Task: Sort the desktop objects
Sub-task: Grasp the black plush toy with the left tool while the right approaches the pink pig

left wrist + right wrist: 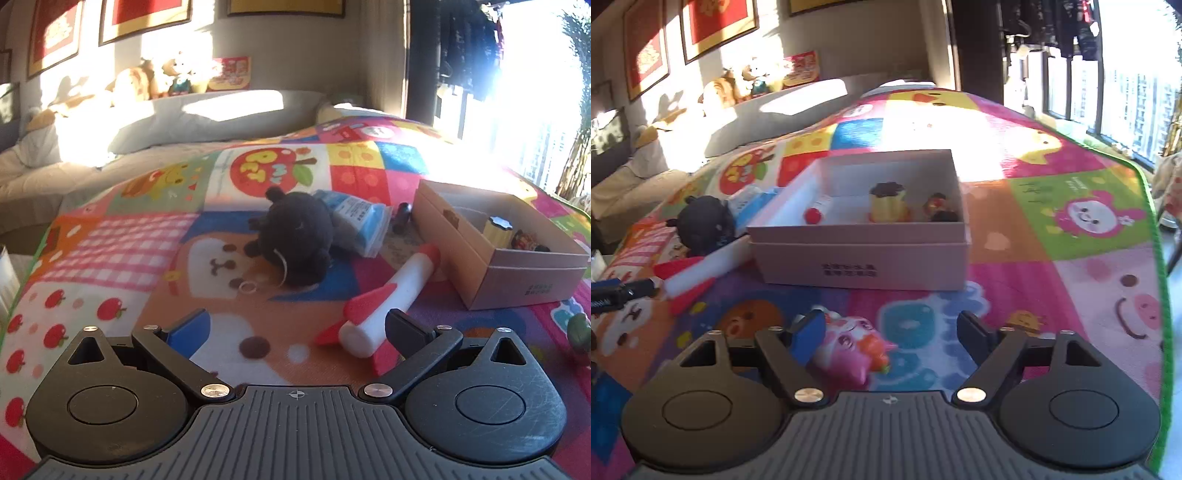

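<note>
My left gripper (295, 330) is open low over the patchwork mat. The tail of a white rocket toy with red fins (391, 295) lies just inside its right finger. Beyond it sit a black plush (295, 240) and a blue-and-white packet (364, 221). My right gripper (892, 336) is open, and a pink toy figure (849, 350) lies on the mat between its fingers, close to the left blue pad. Ahead stands an open cardboard box (860, 258) holding a yellow cup-shaped toy (886, 206), a red-capped tube (816, 210) and a small figure (938, 206).
In the left wrist view the box (517, 284) is at the right, with a small dark item (402, 214) beside it and a ring (247, 286) near the plush. Pillows and soft toys line the far wall. The mat's green edge (1160, 280) runs along the right.
</note>
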{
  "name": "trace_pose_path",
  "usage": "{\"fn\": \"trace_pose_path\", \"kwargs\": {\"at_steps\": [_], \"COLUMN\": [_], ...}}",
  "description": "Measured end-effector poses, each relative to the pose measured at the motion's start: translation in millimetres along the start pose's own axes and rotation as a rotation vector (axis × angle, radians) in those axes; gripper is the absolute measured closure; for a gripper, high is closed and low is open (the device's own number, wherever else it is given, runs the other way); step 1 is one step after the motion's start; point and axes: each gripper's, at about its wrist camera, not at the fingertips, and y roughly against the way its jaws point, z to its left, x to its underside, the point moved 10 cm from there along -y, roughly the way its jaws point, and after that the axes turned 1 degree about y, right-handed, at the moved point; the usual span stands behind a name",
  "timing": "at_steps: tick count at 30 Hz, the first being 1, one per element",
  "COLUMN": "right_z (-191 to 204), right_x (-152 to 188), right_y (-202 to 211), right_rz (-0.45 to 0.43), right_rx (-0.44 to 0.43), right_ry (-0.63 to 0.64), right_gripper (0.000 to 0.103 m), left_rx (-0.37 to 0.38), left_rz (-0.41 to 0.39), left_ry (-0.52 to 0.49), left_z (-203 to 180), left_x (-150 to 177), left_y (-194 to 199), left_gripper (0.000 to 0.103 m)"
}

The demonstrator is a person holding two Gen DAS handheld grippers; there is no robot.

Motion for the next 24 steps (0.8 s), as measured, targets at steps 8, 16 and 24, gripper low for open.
{"fn": "trace_pose_path", "kwargs": {"at_steps": [8, 16, 24], "right_z": [-30, -22, -29], "right_x": [20, 29, 31], "right_y": [7, -4, -8], "right_rz": [-0.035, -0.028, -0.02], "right_rx": [0.047, 0.047, 0.008], "right_ry": [-0.169, -0.169, -0.241], "right_gripper": [0.0, 0.0, 0.0], "left_rx": [-0.065, -0.085, -0.13], "left_rz": [0.015, 0.106, 0.139], "left_ry": [-0.061, -0.139, -0.209], "left_z": [-3, -14, -7], "left_x": [-60, -59, -47], "left_y": [-69, -117, -118], "left_gripper": [0.0, 0.001, 0.031]}}
